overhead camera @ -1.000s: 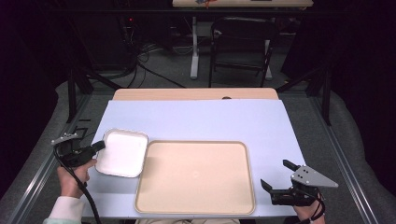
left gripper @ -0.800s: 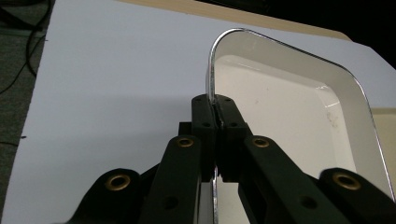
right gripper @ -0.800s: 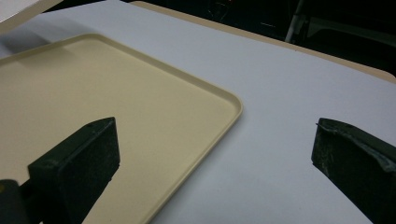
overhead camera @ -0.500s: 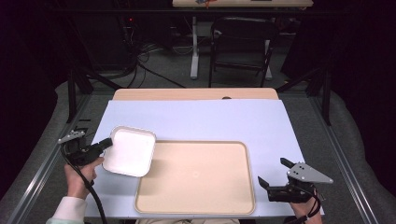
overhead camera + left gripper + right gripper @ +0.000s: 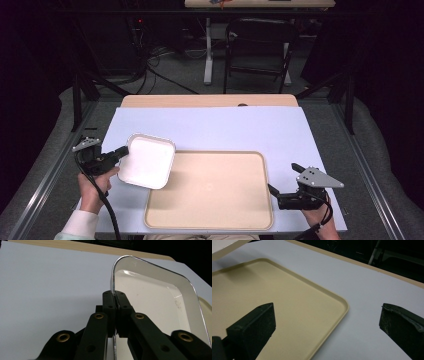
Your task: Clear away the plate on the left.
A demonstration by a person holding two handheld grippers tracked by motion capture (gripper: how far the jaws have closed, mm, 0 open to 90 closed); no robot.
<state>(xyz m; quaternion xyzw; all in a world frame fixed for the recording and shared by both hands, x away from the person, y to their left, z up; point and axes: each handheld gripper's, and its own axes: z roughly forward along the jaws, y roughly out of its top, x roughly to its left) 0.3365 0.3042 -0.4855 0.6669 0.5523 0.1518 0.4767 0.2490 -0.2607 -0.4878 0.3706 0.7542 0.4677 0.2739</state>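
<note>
The left gripper [image 5: 121, 151] is clamped on the rim of the white dish [image 5: 147, 161], tilted over the tray's [image 5: 210, 220] left edge; that thin pinch may slip; the right gripper [image 5: 274, 192] waits agape.

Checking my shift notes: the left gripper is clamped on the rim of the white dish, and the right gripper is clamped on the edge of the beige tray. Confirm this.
One slip: the right gripper holds nothing. The right gripper view shows its jaws wide apart beside the beige tray. The left gripper is indeed clamped on the rim of the white dish.
</note>
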